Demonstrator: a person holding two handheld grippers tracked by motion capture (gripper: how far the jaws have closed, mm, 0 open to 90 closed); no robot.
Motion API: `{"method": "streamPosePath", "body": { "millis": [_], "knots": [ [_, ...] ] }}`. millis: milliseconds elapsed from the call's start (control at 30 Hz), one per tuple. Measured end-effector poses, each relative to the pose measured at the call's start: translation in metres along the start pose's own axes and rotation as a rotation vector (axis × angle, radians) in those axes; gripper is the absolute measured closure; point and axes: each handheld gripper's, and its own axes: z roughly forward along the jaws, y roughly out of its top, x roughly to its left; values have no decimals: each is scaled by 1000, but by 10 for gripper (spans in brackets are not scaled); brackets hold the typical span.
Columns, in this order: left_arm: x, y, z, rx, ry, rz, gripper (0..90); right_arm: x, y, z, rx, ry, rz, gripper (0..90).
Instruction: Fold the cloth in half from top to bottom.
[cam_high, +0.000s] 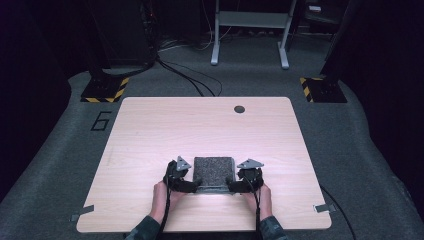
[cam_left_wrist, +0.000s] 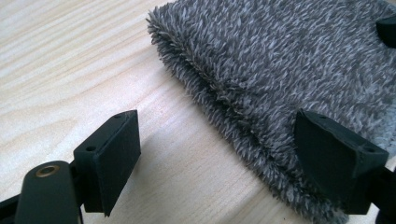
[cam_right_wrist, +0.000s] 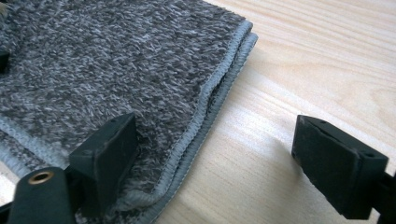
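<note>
A grey fuzzy towel (cam_high: 214, 171) lies folded flat near the table's front edge, between my two hands. My left gripper (cam_high: 196, 185) sits at its near left corner. In the left gripper view this gripper (cam_left_wrist: 217, 123) is open and straddles the folded edge of the towel (cam_left_wrist: 280, 60), one jaw over bare wood and the other over the pile. My right gripper (cam_high: 231, 186) sits at the near right corner. In the right gripper view it (cam_right_wrist: 215, 126) is open across the stitched hems of the towel (cam_right_wrist: 116, 60), where two layers lie stacked. Neither gripper's pads press on the cloth.
The light wooden table (cam_high: 200, 125) has a dark round hole (cam_high: 239, 109) at the far right. Bits of tape (cam_high: 82, 213) mark its front corners. Past the table are grey carpet, cables (cam_high: 190, 75) and a metal stand (cam_high: 250, 30).
</note>
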Motion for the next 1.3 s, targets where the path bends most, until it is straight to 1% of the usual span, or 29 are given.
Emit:
{"method": "streamPosePath", "body": {
  "millis": [133, 167, 200, 233, 267, 400, 467, 500, 533, 567, 600, 633, 700, 733, 767, 800, 833, 867, 900, 967, 1000, 1067, 1100, 1133, 1167, 1200, 1233, 1267, 1300],
  "knots": [
    [0, 0, 0, -1, 3, -1, 158, -3, 1, 1, 8, 10, -9, 108],
    [-1, 0, 0, -7, 5, -5, 158, -4, 1, 2, 3, 10, -22, 98],
    [-1, -1, 0, -12, 6, -11, 158, -4, 1, 2, 12, 12, -17, 89],
    [-2, -1, 0, -6, 11, -7, 158, -5, 1, 3, 13, 12, -13, 80],
    [-2, -1, -1, -4, 13, -7, 158, -4, 2, 3, 20, 13, 6, 72],
    [-1, 0, -1, -6, 12, -4, 157, -5, 2, 3, 22, 13, 6, 70],
    [-2, 0, -3, -18, 15, -14, 151, -6, 2, 3, 18, 18, -5, 69],
    [-2, 0, -4, -25, 23, -16, 148, -7, 2, 2, 13, 26, 5, 56],
    [-2, 0, -7, -42, 21, -20, 146, -8, 1, 1, -4, 27, 5, 49],
    [-2, 0, -9, -54, 28, -24, 145, -9, 1, 0, -16, 33, 18, 45],
    [-1, 1, -12, -60, 35, -25, 143, -11, 1, -2, -18, 44, 21, 44],
    [-1, 1, -14, -67, 32, -30, 138, -13, 0, -4, -24, 45, 31, 43],
    [0, 1, -20, -74, 37, -29, 133, -17, -1, -9, -34, 38, 26, 43],
    [0, 0, -23, -80, 41, -31, 132, -18, -2, -11, -37, 40, 36, 43],
    [2, -1, -28, -92, 46, -33, 131, -20, -3, -14, -44, 35, 37, 45],
    [3, -2, -31, -86, 45, -31, 131, -23, -5, -18, -45, 27, 47, 46],
    [4, -4, -35, -97, 55, -36, 131, -26, -7, -20, -50, 23, 49, 46],
    [6, -6, -37, -91, 54, -35, 130, -30, -10, -25, -50, 13, 59, 49],
    [8, -9, -41, -100, 68, -43, 130, -33, -12, -27, -53, 4, 60, 50],
    [12, -15, -46, -93, 78, -53, 130, -41, -19, -34, -52, -23, 78, 49],
    [15, -20, -49, -91, 86, -65, 129, -46, -23, -37, -51, -34, 86, 49],
    [22, -28, -54, -81, 102, -73, 129, -55, -30, -44, -48, -63, 101, 49],
    [24, -33, -55, -85, 115, -91, 127, -61, -34, -47, -45, -80, 100, 50],
    [28, -38, -58, -81, 124, -105, 127, -65, -38, -51, -39, -95, 107, 50],
    [32, -44, -61, -84, 141, -120, 126, -69, -41, -54, -38, -108, 114, 50],
    [35, -47, -63, -81, 151, -127, 127, -75, -45, -58, -37, -128, 119, 52],
    [40, -53, -66, -69, 161, -141, 126, -79, -48, -61, -29, -136, 123, 52],
    [44, -58, -68, -71, 176, -158, 126, -84, -52, -64, -21, -150, 129, 53],
    [47, -61, -70, -67, 179, -163, 125, -89, -55, -66, -21, -163, 142, 53]
  ]
}}
